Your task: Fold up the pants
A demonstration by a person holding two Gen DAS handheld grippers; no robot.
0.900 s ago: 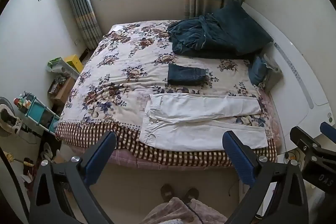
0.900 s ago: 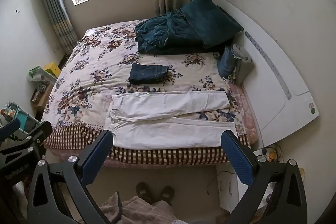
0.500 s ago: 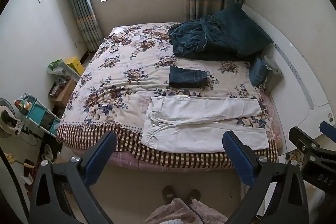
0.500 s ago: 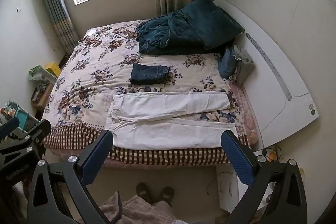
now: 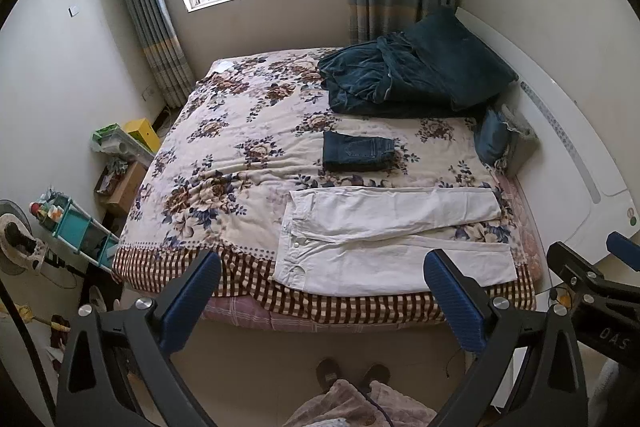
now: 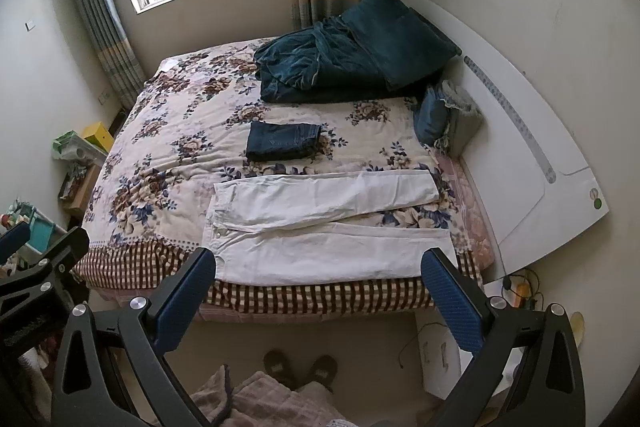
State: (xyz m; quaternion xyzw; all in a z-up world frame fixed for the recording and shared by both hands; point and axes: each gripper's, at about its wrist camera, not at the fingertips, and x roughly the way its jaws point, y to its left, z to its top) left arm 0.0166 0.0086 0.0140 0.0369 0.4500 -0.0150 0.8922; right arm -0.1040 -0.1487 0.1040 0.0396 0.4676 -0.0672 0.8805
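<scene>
White pants [image 5: 384,235] [image 6: 320,223] lie flat along the near edge of the bed, waistband to the left, both legs stretched to the right. A folded pair of dark blue jeans [image 5: 358,151] [image 6: 284,141] rests just beyond them. My left gripper [image 5: 324,291] hangs open above the floor in front of the bed, apart from the pants, nothing between its blue pads [image 5: 454,301]. My right gripper [image 6: 320,287] stands open the same way, short of the bed edge. Each gripper shows at the edge of the other's view.
The bed carries a floral cover [image 5: 240,155] with a checkered border. A dark teal blanket and pillow [image 5: 408,75] are heaped near the white headboard [image 5: 568,163]. Small cushions [image 6: 440,119] sit at the right. Shelves and boxes [image 5: 80,227] line the left wall. A person's slippered feet [image 6: 298,367] stand on the floor.
Both views have tilted slightly, so the bed sits a little lower in the frames. The pants and jeans have not moved and both grippers stay open.
</scene>
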